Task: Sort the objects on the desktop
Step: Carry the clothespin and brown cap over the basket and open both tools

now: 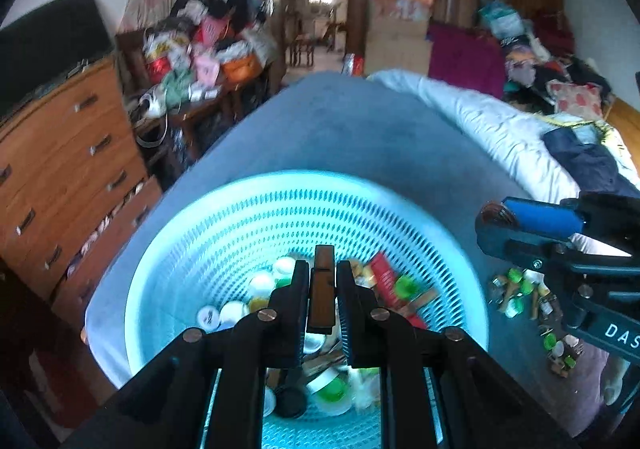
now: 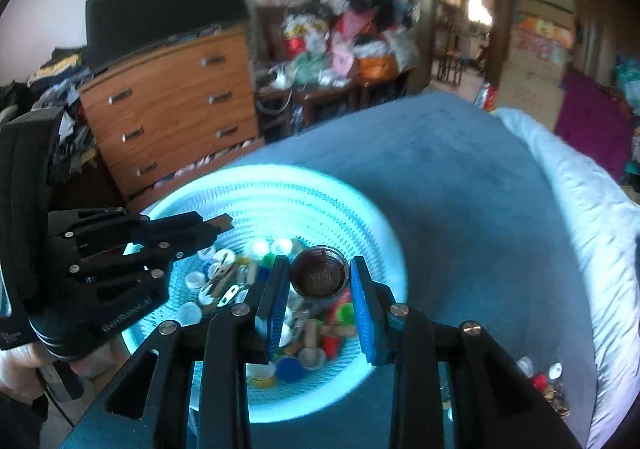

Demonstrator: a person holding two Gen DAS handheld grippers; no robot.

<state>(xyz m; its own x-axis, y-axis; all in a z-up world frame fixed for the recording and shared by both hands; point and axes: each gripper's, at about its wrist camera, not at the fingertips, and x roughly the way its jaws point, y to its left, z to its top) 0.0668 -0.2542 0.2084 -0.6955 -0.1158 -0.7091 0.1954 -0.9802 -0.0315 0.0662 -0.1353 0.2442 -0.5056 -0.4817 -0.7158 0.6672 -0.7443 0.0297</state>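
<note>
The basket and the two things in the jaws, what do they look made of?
Basket: looks like moulded plastic, pale turquoise, perforated with rows of slots, light glowing through. Clothespin in the left gripper: apparently wood, brown, matte. Small jar in the right gripper: likely dark glass, glossy rim; blur leaves plastic possible.

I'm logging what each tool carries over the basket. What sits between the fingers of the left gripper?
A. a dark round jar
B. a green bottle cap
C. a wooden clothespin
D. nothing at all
C: in the left wrist view, the left gripper is closed on a brown wooden clothespin above the turquoise basket; the dark round jar sits in the right gripper instead.
</note>
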